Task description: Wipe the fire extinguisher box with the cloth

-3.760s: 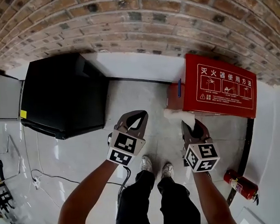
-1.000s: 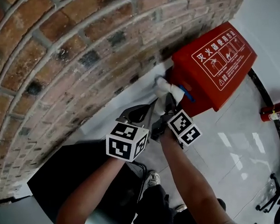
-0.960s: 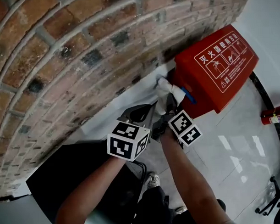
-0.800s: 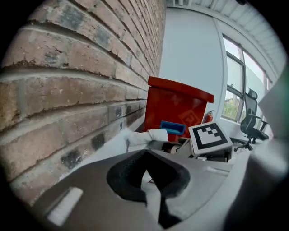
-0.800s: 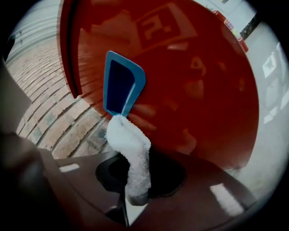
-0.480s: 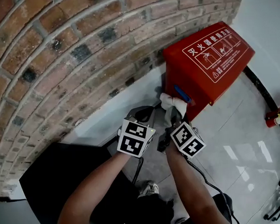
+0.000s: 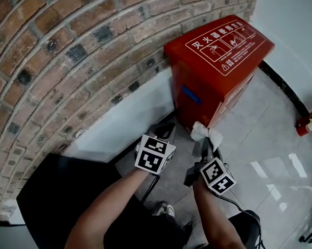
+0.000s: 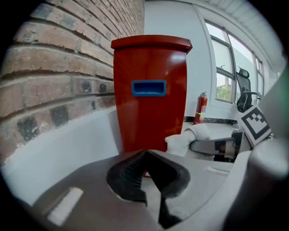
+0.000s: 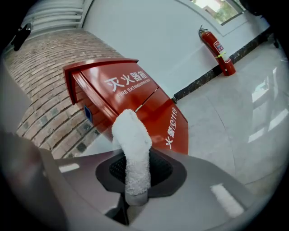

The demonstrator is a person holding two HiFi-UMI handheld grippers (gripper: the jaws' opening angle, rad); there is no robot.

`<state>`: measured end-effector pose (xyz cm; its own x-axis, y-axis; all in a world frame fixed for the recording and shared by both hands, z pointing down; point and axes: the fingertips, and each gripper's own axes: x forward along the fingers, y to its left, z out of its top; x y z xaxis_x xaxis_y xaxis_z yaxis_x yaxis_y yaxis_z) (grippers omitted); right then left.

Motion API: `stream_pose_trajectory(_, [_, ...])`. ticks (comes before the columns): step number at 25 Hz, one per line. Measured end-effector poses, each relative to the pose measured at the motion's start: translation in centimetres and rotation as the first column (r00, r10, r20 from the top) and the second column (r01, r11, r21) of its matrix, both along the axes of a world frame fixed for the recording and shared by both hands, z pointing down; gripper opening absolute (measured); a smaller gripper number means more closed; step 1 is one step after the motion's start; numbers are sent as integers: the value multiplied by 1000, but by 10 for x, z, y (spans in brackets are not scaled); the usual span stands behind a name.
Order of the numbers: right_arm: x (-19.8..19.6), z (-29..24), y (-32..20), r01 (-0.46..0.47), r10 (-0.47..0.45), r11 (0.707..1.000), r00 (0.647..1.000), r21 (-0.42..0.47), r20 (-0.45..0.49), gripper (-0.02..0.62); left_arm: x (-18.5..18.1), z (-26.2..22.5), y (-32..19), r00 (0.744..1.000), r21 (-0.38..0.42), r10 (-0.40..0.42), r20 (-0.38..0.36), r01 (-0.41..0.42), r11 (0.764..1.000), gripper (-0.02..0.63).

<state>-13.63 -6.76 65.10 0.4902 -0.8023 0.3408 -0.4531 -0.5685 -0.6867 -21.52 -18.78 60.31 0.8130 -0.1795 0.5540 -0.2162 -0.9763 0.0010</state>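
Note:
The red fire extinguisher box [image 7: 215, 58] stands on the floor against the brick wall, with a blue handle [image 7: 190, 94] on its side face. My right gripper [image 7: 204, 146] is shut on a white cloth [image 7: 205, 132], which sticks up beside the box's lower front corner. In the right gripper view the cloth [image 9: 132, 149] rises from the jaws in front of the box [image 9: 135, 97]. My left gripper [image 7: 165, 130] is shut and holds nothing, just left of the box. Its own view shows the box [image 8: 151, 103], the handle [image 8: 148, 87] and the cloth [image 8: 185, 137].
A brick wall [image 7: 66, 53] with a white base strip [image 7: 125, 120] runs behind the box. A black cabinet [image 7: 51, 201] sits at lower left. A fire extinguisher [image 7: 309, 123] lies at the right edge, upright [image 9: 216, 49] by the far white wall. Glossy tiled floor [image 7: 269, 158] spreads to the right.
My right gripper has carried the cloth down from the box's side by the blue handle to its lower front corner. The left gripper stayed shut close beside it.

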Motion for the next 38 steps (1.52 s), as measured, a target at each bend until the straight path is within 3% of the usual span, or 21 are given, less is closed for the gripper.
stream_pose_trajectory(6, [-33, 47, -49, 120, -119, 992, 991, -22, 63, 86, -13, 28, -16, 999, -8, -28, 18, 28, 1000, 0])
stream_pose_trajectory(11, [-27, 70, -116, 159, -157, 987, 985, -28, 69, 86, -24, 32, -38, 998, -21, -57, 27, 58, 998, 0])
stream_pose_trajectory(19, [-18, 86, -180, 118, -116, 993, 988, -10, 105, 86, -31, 30, -63, 998, 3, -49, 29, 49, 999, 0])
stream_pose_trajectory(38, [-5, 89, -22, 40, -37, 996, 998, -79, 43, 86, 3, 60, 1, 999, -62, -3, 32, 5, 998, 0])
